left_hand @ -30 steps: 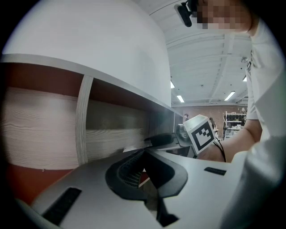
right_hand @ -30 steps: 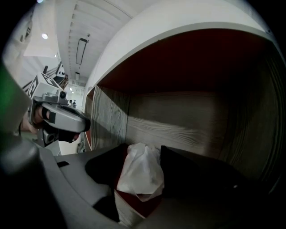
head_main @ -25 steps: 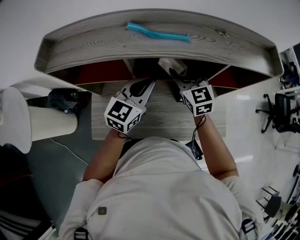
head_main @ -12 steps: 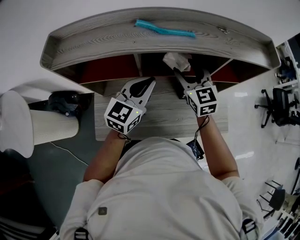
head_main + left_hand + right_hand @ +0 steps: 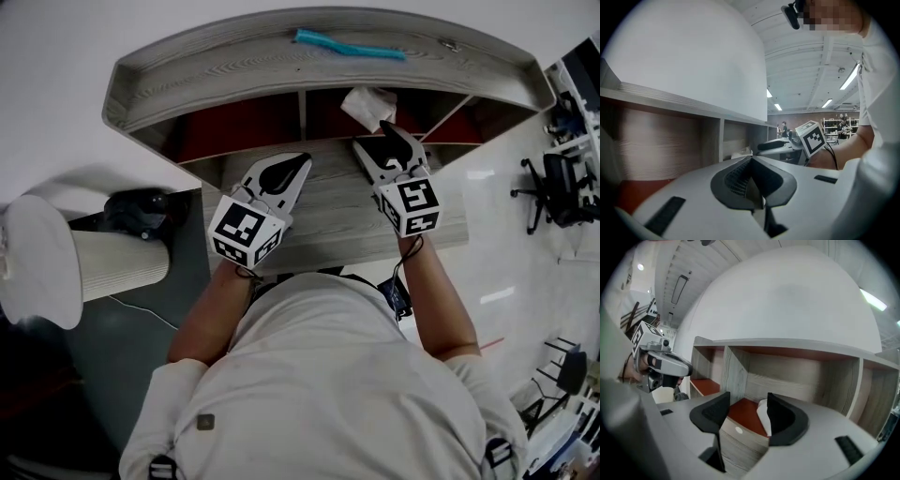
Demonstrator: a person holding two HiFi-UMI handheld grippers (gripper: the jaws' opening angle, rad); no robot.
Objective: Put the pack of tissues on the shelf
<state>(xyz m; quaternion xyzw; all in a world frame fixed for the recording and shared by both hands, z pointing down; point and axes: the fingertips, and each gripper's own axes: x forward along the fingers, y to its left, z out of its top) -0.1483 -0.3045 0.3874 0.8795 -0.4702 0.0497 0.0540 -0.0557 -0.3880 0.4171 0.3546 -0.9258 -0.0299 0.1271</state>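
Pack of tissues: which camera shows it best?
The head view: the pack of tissues lies in plain sight in the shelf's middle compartment. The right gripper view shows only a white edge beside one jaw; the left gripper view shows only a pale scrap.

Two dividers (image 5: 303,112) wall the open-fronted bay (image 5: 328,117) where the tissue pack (image 5: 367,105) sits.

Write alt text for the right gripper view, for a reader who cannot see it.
The right gripper, jaws apart and empty, faces a wooden shelf; the white pack of tissues lies on a compartment's red floor just beyond. The left gripper shows at left.
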